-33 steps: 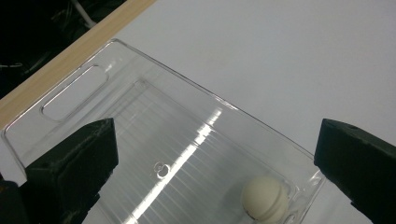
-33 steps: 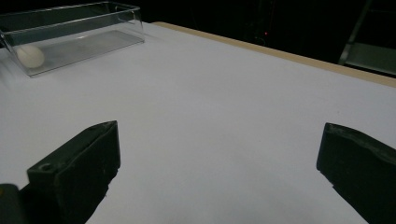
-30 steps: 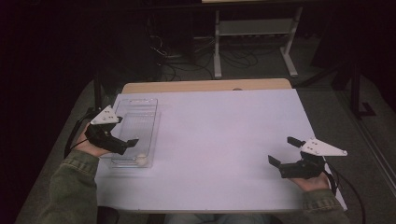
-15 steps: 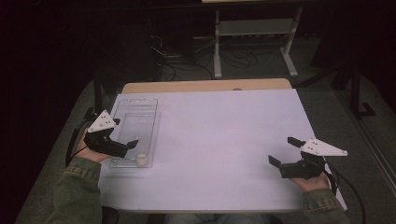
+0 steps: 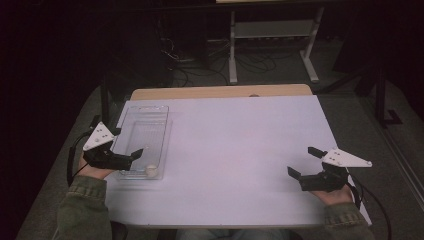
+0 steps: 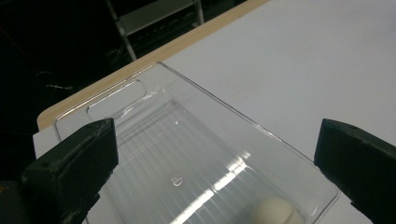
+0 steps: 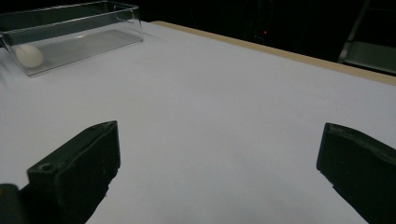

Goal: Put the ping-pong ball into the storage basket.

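I am holding the left gripper with its jaws spread wide and grasping nothing, just over the near end of the clear tray. The white egg is lying inside that tray, at its near end. My right gripper is hovering well apart from the tray, jaws likewise released. Bare white table is lying between them, nothing blocking.

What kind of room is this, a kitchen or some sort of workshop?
Probably a lab or test room, not a kitchen: a bare white table, loose cables on the floor behind it, and a metal stand in a dark, unfurnished space.
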